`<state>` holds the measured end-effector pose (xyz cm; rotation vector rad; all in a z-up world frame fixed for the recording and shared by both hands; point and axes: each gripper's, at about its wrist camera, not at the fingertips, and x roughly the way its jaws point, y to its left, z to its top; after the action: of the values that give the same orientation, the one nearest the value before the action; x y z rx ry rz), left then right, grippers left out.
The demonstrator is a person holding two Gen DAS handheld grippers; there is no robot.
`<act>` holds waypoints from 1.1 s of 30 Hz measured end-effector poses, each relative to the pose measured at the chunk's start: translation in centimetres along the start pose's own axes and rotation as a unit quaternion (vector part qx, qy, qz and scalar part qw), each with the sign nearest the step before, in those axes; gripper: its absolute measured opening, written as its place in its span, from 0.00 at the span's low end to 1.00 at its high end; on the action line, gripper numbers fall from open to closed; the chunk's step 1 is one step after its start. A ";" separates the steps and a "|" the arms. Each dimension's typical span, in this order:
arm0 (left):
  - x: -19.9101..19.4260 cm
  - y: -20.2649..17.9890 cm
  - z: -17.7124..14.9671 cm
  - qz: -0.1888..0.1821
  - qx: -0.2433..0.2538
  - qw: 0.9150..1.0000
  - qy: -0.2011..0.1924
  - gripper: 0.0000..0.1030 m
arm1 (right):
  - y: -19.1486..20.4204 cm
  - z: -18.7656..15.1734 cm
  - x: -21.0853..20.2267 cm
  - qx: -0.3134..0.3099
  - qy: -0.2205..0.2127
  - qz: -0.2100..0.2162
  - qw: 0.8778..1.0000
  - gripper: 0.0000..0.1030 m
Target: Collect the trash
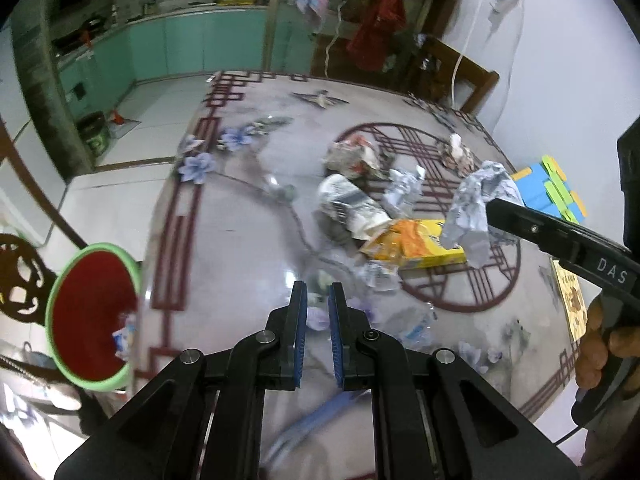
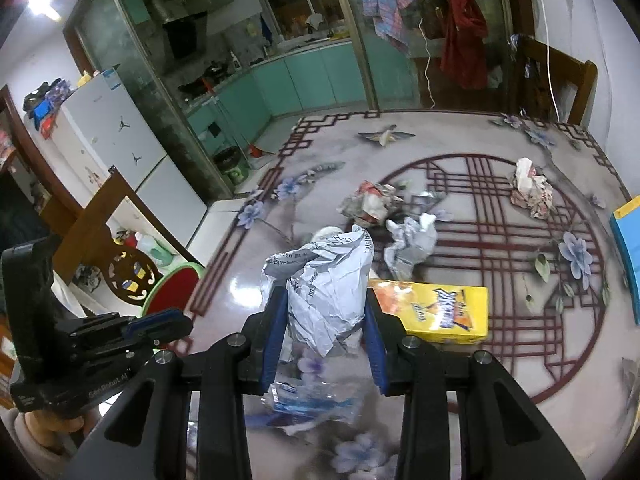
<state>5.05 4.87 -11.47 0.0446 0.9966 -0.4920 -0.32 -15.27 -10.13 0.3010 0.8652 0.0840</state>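
Note:
My right gripper [image 2: 325, 312] is shut on a crumpled white printed paper [image 2: 324, 280] and holds it above the table; the paper also shows in the left wrist view [image 1: 476, 208]. My left gripper [image 1: 318, 300] is empty, its jaws a narrow gap apart, over the table's near part. A red bin with a green rim [image 1: 94, 316] stands off the table's left edge, with trash inside. On the table lie a yellow box [image 2: 440, 312], crumpled newspaper wads [image 2: 370, 202] and a clear plastic wrapper [image 2: 308, 404].
The round table [image 1: 240, 240] has a floral cover. Another crumpled wad [image 2: 532, 190] lies far right. Blue and green blocks [image 1: 548, 188] sit at the right edge. A wooden chair [image 2: 120, 240] stands left of the table, a fridge [image 2: 116, 128] behind.

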 end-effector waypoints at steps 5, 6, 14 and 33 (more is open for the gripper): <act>-1.4 3.1 0.1 -0.004 -0.005 1.000 -0.009 0.10 | 2.7 0.1 0.5 0.000 -0.002 -0.005 1.000 0.33; -1.6 3.7 0.1 -0.005 -0.005 1.000 -0.011 0.10 | 3.1 0.2 0.6 0.000 -0.002 -0.005 1.000 0.33; -1.3 6.6 0.1 -0.043 0.024 0.999 0.019 0.12 | 7.0 0.3 1.2 -0.013 -0.015 -0.036 0.999 0.33; 12.9 -7.8 -5.7 -0.107 0.295 0.938 0.145 0.19 | -3.7 -5.0 -7.8 0.147 -0.047 -0.149 0.977 0.34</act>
<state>3.01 -5.44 -23.63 0.5664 1.1162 -0.9949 -9.34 -19.16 -8.45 0.4453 0.8201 -0.3374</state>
